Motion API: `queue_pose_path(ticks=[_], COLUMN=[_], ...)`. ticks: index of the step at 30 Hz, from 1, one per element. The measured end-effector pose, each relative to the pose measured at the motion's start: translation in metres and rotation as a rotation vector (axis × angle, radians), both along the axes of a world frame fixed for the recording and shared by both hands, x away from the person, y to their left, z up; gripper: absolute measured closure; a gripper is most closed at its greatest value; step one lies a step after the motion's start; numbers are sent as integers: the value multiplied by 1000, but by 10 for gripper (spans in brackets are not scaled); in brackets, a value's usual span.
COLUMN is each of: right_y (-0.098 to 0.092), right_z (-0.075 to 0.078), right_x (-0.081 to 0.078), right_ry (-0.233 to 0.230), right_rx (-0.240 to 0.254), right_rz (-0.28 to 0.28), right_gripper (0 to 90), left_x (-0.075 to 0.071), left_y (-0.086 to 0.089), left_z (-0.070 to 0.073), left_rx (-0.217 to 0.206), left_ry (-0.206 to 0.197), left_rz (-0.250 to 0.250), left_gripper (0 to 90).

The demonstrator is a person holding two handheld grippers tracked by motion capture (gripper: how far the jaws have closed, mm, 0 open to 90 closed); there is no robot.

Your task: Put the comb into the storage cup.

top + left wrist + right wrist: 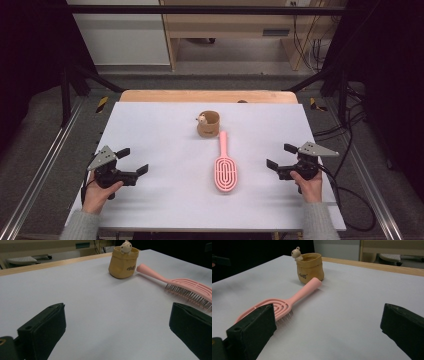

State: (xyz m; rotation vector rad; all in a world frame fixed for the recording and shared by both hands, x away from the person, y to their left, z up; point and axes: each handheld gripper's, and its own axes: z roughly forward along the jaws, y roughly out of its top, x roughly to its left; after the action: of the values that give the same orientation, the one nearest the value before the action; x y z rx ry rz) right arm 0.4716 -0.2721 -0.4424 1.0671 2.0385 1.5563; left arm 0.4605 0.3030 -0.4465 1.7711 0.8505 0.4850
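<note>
Right now I have both tools resting low at the near edge of the bench, the left tool (134,161) and the right tool (279,156) each with its jaws spread wide and nothing between them. They face inward toward each other, well apart, each gripped by one of my hands. Between them lies the pink hairbrush (225,167), bristles down on the white bench (150,125), its oval head toward me and its handle running away toward the tan pouch-shaped holder (209,125). The handle tip sits just beside the holder's base; I cannot tell whether they touch. A small pale animal figure (202,119) perches on the holder's rim.

I judge this to be the very start: nothing is picked up, and the brush looks meant for the holder. The next move calls for bringing one tool across to the slim handle, squaring the jaws around it, and closing before lifting.
</note>
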Motion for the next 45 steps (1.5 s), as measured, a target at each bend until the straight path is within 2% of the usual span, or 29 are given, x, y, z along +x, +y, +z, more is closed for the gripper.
queue_pose_path(ticks=[9,23,45], right_y=[0,12,48], right_z=[1,9,22], right_x=[-1,-1,8], right_ry=[4,-4,1], right_rx=[-11,-27,-120], right_rz=[-2,11,2], right_gripper=[4,4,55], left_x=[0,0,0], left_y=[0,0,1], left_z=[0,1,0], left_rx=[5,-2,-1], left_ry=[-3,-1,1], left_rz=[-1,3,9], left_gripper=[6,6,6])
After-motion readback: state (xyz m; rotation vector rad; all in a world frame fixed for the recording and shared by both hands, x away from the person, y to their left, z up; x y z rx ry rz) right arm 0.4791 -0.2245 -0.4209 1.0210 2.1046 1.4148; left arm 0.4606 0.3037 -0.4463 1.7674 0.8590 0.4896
